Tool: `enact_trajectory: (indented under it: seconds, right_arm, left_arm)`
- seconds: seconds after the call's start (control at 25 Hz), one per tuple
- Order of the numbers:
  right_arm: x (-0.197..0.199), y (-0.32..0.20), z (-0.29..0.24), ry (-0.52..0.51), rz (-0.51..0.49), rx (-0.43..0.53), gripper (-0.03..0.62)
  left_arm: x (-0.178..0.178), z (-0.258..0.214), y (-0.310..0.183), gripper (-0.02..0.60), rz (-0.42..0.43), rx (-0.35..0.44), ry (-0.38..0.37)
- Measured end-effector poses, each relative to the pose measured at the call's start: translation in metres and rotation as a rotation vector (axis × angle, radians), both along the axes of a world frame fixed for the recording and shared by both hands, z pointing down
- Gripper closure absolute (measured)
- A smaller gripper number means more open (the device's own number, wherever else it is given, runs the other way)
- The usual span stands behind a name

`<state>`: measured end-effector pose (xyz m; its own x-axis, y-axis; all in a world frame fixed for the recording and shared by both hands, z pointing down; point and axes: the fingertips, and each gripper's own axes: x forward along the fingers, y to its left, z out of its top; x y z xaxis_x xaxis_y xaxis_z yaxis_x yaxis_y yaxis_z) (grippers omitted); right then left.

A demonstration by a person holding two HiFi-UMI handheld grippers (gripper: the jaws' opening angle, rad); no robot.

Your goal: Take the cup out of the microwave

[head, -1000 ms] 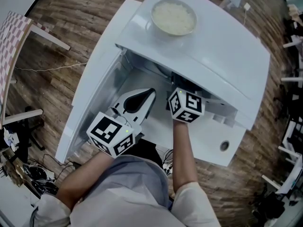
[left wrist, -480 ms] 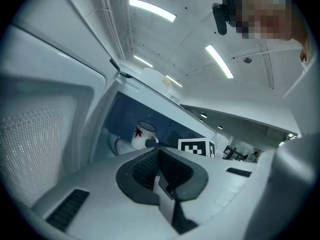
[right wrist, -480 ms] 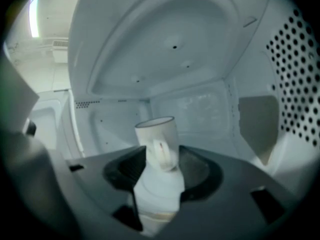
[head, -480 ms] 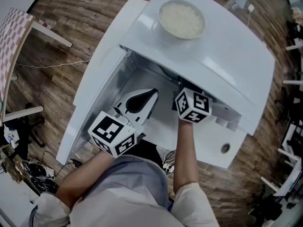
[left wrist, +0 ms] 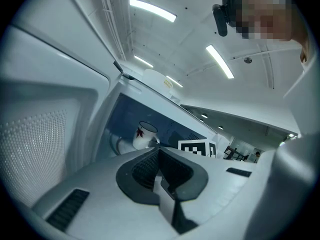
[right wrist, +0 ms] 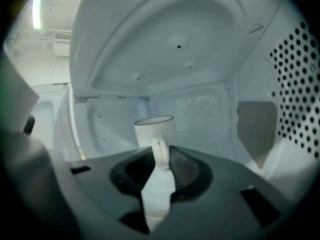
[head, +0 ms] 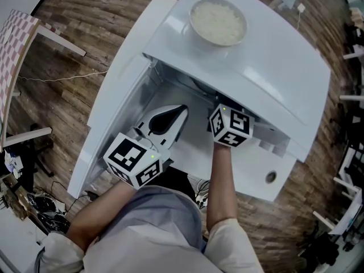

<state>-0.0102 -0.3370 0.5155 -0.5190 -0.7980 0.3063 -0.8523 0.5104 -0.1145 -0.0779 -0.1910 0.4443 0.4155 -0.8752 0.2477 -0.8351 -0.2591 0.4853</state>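
Right gripper view: the right gripper point(right wrist: 159, 168) is inside the cavity of the white microwave oven point(right wrist: 300, 84). Its dark jaws have just been closing, and they are now clamped on the thin looped handle point(right wrist: 160, 153) of a white ceramic cup point(right wrist: 155, 128). The cup stands upright on the cavity floor, just beyond the jaws. Whether it holds liquid cannot be seen. The grip is on the handle alone, so the cup could swing or tip when lifted, and anything inside could spill. A narrow handle may also slip between the pads. The perforated side wall is near on the right, and a sideways pull could knock the cup against it.

Left gripper view: the left gripper point(left wrist: 161, 176) has its jaws together with nothing between them. It waits outside the opening, pointing in. The cup shows a red leaf print from here. The open white door point(left wrist: 40, 134) fills the left side.

Head view: a round white bowl of rice point(head: 218, 21) sits on the microwave's top, above the cavity. The right gripper's marker cube point(head: 230, 127) is at the mouth of the opening and the left gripper is just beside it. The left gripper partly crowds the way out, so the cup could bump it on the way. A jolt to the oven might also shift the bowl.
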Motion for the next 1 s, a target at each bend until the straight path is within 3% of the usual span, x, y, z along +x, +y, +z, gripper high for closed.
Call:
enact_trajectory:
  seconds: [0.36,0.76,1.0]
  right_arm:
    - [0.006,0.007,-0.004,0.041,0.021,0.046,0.513]
    - [0.015,0.043,-0.003,0.02,0.046,0.048,0.513]
    - [0.01,0.052,-0.001,0.005,0.002,0.064,0.505]
  left_arm:
    - [-0.002,0.0,0.0,0.574,-0.013,-0.002,0.005]
    - [0.0,-0.001,-0.001,0.574,-0.022,-0.003,0.013]
    - [0.0,-0.002,0.0,0.574,-0.022,0.002,0.015]
